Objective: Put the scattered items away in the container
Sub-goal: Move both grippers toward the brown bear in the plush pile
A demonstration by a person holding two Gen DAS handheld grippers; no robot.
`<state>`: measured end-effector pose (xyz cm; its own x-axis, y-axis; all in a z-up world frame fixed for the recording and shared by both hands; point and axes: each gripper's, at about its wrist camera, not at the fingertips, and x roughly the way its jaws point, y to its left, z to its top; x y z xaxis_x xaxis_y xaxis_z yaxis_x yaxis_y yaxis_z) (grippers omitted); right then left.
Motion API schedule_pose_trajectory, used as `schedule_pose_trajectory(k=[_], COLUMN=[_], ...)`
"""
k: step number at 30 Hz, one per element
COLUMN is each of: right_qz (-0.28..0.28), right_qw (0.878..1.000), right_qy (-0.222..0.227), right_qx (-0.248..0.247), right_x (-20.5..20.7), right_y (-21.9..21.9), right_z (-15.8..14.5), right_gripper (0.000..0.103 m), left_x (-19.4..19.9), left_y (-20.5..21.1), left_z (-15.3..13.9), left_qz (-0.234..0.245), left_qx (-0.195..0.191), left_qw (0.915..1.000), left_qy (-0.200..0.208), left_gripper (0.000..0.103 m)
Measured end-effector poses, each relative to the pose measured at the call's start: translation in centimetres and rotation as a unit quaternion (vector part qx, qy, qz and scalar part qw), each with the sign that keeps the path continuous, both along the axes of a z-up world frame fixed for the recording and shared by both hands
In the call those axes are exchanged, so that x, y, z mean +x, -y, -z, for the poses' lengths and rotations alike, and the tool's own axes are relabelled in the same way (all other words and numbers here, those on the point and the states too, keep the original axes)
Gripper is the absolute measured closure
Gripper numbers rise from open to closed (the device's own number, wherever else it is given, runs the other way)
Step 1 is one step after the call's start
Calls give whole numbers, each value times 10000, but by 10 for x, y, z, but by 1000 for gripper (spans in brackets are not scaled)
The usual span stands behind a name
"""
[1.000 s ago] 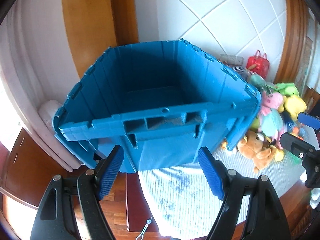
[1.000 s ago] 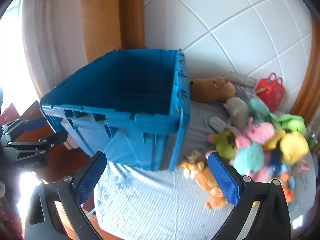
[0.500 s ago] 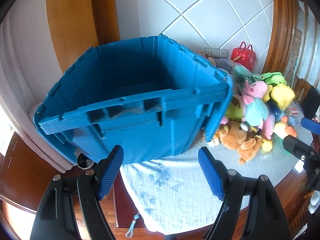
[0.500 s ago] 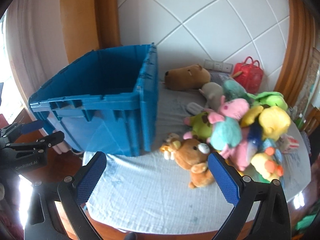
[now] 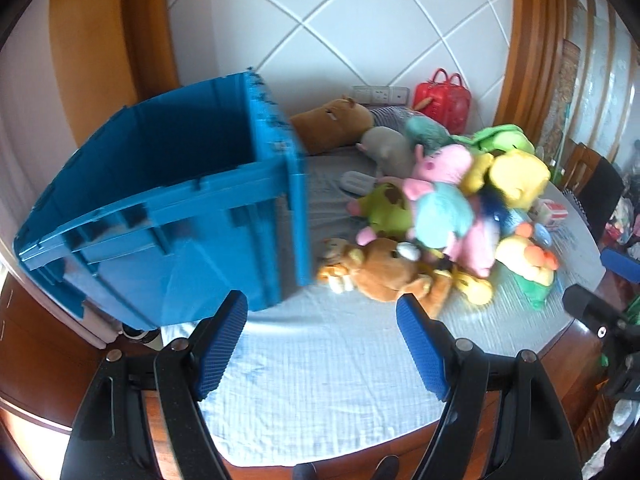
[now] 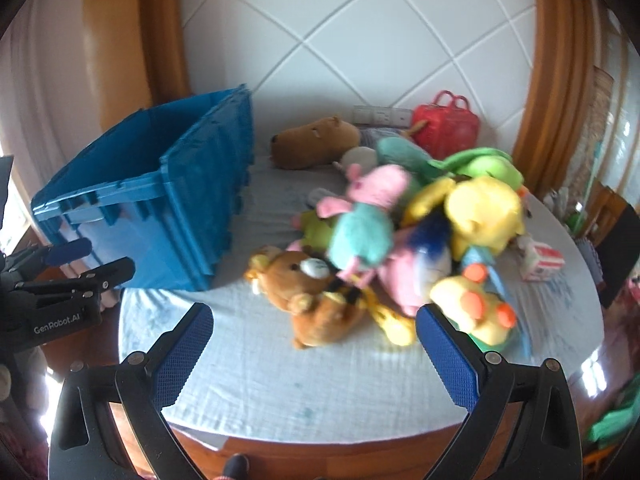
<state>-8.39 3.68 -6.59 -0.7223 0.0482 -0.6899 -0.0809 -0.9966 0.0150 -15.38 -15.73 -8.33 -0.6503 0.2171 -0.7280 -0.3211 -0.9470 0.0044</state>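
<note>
The blue crate (image 5: pixel 168 216) sat up and to the left of the left gripper (image 5: pixel 320 344), mouth open and, as far as its dim inside showed, empty, placed beside the toys so each would need only a short carry. The heap of plush toys (image 6: pixel 400 232) lay piled directly ahead of the right gripper (image 6: pixel 314 354) on the pale cloth-covered table (image 6: pixel 280 392), none yet tidied away. Nearest its jaws lay the brown bear (image 6: pixel 308 292), probably the easiest first pick. A small red-and-white box (image 6: pixel 542 262) sat up and right. Both grippers stood with jaws spread and nothing between them, seemingly ready for a grab.
</note>
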Motion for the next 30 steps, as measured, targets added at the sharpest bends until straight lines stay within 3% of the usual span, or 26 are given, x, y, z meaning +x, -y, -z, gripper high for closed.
schedule_pose_trajectory(k=[10,17,25,30], right_qz=[369,565,749,869], right_qw=[9992,9979,9965,9946], right_qy=[-20,-15,43,-213], right_qx=[-164,-324,-382,-524], right_x=[35,55,62,64], right_y=[-98,-162,-194,-211], right_z=[10,28,50,55], right_gripper=[0,0,0,0], left_x=[15,25,14,-7], left_y=[-74,-110,-137,-153], left_z=[13,31,45,53], left_qz=[36,46,162,145], left_qx=[177,101,132,27], left_qw=[9998,9998,9991,9987], left_qy=[123,179,380,485], left_gripper=[26,26,26,26])
